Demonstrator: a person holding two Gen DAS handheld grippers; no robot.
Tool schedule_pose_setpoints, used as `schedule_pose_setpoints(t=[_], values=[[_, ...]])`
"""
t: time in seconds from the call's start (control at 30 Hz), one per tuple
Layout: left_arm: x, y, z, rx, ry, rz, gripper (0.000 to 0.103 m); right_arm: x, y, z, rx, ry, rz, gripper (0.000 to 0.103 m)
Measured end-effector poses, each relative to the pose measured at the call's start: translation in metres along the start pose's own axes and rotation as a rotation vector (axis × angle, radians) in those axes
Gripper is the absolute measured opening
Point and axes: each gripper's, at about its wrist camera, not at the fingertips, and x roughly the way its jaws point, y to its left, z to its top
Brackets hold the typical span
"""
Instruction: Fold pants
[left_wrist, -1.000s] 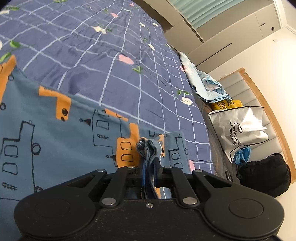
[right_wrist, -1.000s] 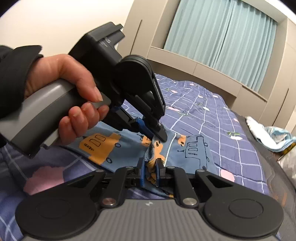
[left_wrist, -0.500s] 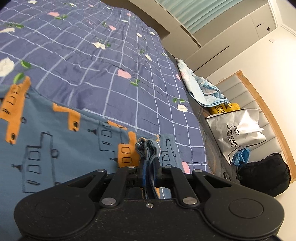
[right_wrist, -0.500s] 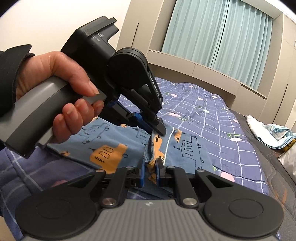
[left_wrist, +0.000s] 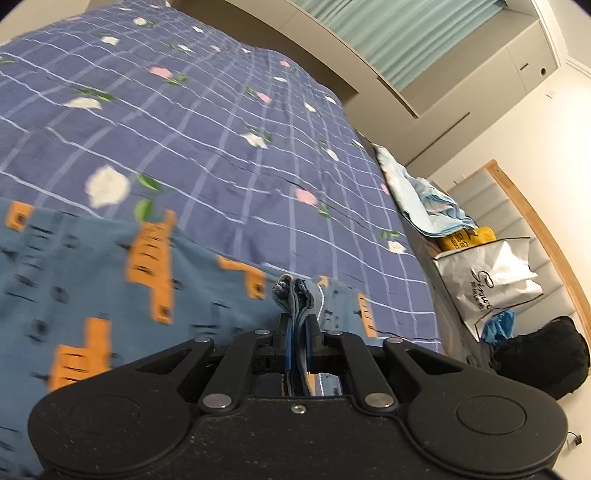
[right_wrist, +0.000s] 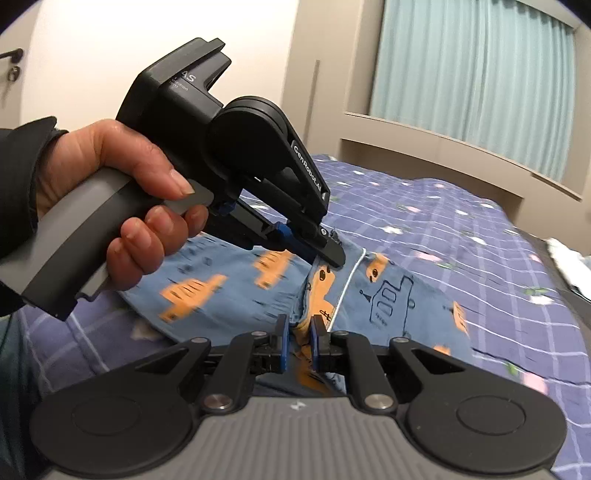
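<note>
The pants (left_wrist: 110, 280) are blue cotton printed with orange and outlined buildings, and they lie spread over a purple checked bedspread (left_wrist: 207, 122). My left gripper (left_wrist: 299, 332) is shut on a bunched edge of the pants, which sticks up between its blue pads. In the right wrist view the pants (right_wrist: 388, 295) hang lifted between both grippers. My right gripper (right_wrist: 298, 332) is shut on a gathered fold of the fabric with a white drawstring beside it. The left gripper (right_wrist: 330, 254), held by a hand (right_wrist: 122, 192), pinches the cloth just beyond and above it.
A crumpled light blue cloth (left_wrist: 424, 199) lies at the bed's right edge. Beside the bed stand a white shopping bag (left_wrist: 491, 277), a yellow pack (left_wrist: 465, 238) and a black bag (left_wrist: 546, 354). Teal curtains (right_wrist: 476, 81) and a beige ledge close off the far side.
Both grippers have risen and moved across the bed with the pants still clamped. More of the bedspread and the far wall now shows, and the fabric hangs higher off the bed.
</note>
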Motion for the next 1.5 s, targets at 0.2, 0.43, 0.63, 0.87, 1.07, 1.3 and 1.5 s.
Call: schedule_pose_setpoints(t=[0.2, 0.43, 0.63, 0.87, 1.07, 1.3, 1.5], values=[[-0.013, 0.027, 0.004, 0.007, 0.008, 0.061, 0.006, 0.018, 0.025, 0.009, -0.046, 0.015, 0.069, 0.013], [0.009, 0.052, -0.009, 0.009, 0.032, 0.101, 0.007, 0.041, 0.030, 0.001, -0.050, 0.067, 0.081, 0.018], [0.012, 0.052, -0.015, 0.027, -0.004, 0.151, 0.029, 0.029, 0.019, -0.002, -0.014, 0.042, 0.054, 0.050], [0.012, 0.032, -0.025, 0.193, -0.048, 0.274, 0.069, 0.026, -0.020, -0.022, 0.033, 0.069, -0.126, 0.080], [0.028, 0.013, -0.045, 0.379, -0.058, 0.365, 0.080, 0.029, -0.047, -0.029, 0.042, 0.085, -0.227, 0.096], [0.031, 0.017, -0.041, 0.398, -0.074, 0.384, 0.089, 0.041, -0.081, -0.031, 0.056, 0.098, -0.314, 0.098], [0.040, 0.020, -0.028, 0.384, -0.083, 0.396, 0.092, 0.073, -0.108, -0.021, 0.014, 0.100, -0.360, 0.098]])
